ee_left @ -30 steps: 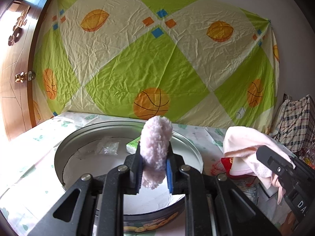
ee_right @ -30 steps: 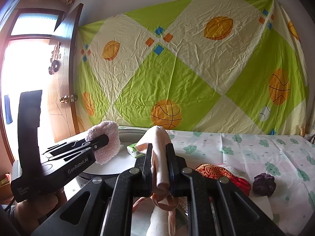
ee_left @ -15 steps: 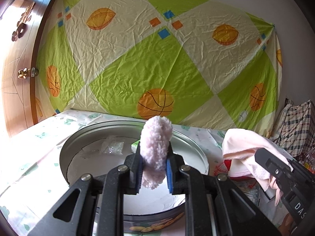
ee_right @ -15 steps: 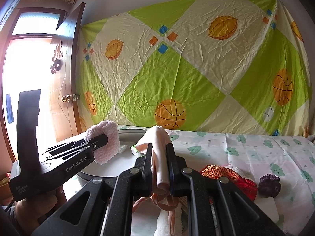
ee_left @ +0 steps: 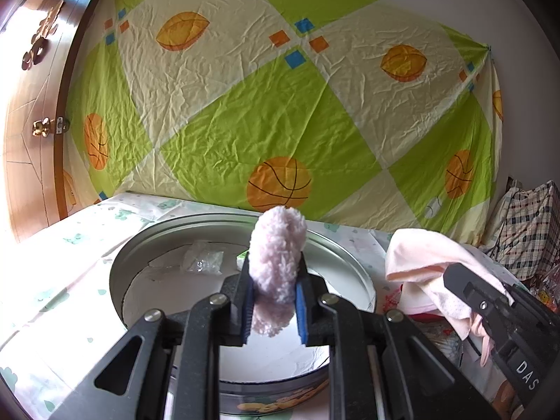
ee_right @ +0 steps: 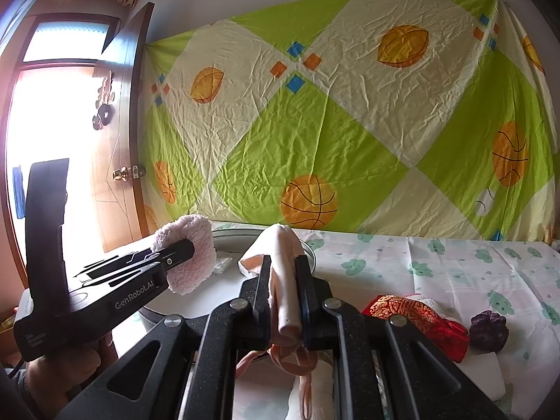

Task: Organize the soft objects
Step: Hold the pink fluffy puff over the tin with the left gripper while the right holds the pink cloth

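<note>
1. My left claw [ee_left: 273, 301] is clamped on a fluffy pale pink sock [ee_left: 276, 255], held above the round metal tin [ee_left: 350, 266].
2. My right claw [ee_right: 284, 301] is clamped on a peach cloth [ee_right: 285, 280], just right of the tin.
3. Farther right on the counter [ee_right: 455, 266] lie a red embroidered pouch [ee_right: 413, 315] and a dark purple scrunchie [ee_right: 488, 330].
</note>
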The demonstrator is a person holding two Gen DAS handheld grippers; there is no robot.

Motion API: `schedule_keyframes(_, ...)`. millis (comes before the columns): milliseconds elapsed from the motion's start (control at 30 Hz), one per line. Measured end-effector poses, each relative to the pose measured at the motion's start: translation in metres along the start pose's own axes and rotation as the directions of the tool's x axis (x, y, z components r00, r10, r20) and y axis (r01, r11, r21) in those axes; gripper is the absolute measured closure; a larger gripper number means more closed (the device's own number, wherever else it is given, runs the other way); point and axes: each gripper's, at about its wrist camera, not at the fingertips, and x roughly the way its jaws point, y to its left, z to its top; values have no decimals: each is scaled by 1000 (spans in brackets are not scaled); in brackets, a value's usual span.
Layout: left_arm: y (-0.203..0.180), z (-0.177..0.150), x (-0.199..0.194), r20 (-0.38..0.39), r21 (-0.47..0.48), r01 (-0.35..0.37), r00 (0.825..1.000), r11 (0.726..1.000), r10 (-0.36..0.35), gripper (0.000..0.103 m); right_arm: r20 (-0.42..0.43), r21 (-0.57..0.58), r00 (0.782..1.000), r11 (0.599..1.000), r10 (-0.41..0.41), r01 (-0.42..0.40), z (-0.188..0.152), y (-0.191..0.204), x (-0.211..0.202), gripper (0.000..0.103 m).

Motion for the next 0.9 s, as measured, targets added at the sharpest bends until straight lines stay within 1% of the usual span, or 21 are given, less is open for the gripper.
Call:
schedule_keyframes(567,23,3,7,-22,-19,-32,999,999,32,86,-24,-20,999,999,29,-29,1,15,17,90)
schedule_keyframes(900,26,2,8,-32,-10,-46,998,999,45,86,-34,-27,999,999,40,-41,1,21,25,90)
